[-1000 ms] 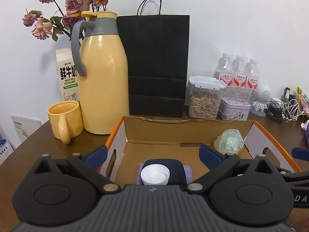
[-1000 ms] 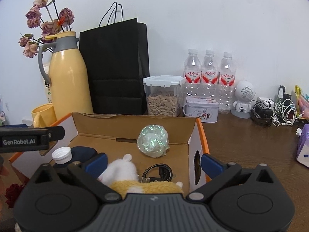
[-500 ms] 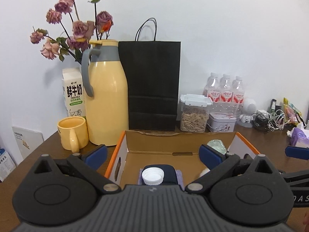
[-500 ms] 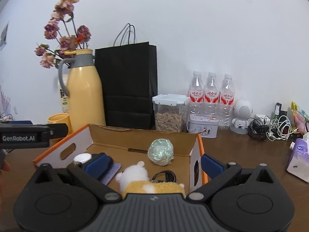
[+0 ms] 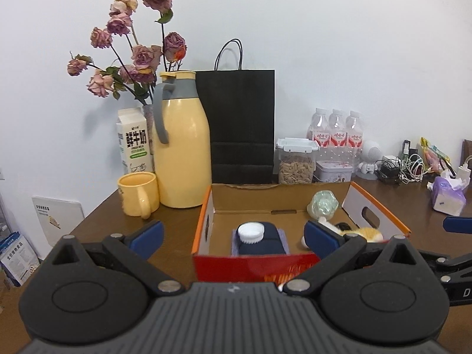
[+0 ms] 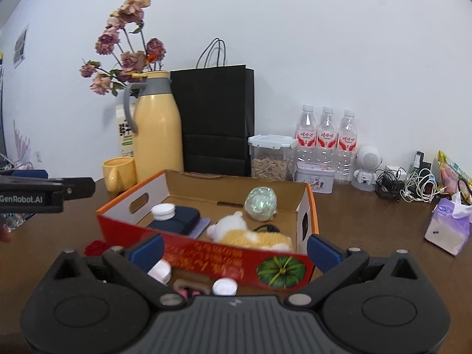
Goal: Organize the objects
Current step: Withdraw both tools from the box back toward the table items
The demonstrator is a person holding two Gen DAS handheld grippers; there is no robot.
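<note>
An open cardboard box (image 6: 298, 197) sat on the table (image 6: 368, 221). Inside lay a capped bottle (image 6: 174, 216) at left, a plush toy (image 6: 250, 236) to its right and a wrapped ball (image 6: 261, 200) behind the toy. Behind the box stood a row — mug (image 6: 118, 172), flask (image 6: 157, 135), paper bag (image 6: 216, 121), seed jar (image 6: 271, 157) and three water bottles (image 6: 326, 138).

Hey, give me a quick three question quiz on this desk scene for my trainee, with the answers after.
1. True or false: the iridescent ball lies inside the cardboard box.
2. How many water bottles stand at the wall?
3. The white cap rests on: A the dark pouch, B the plush toy, C the yellow mug.

Key: 1 true; 2 three; 3 A.
</note>
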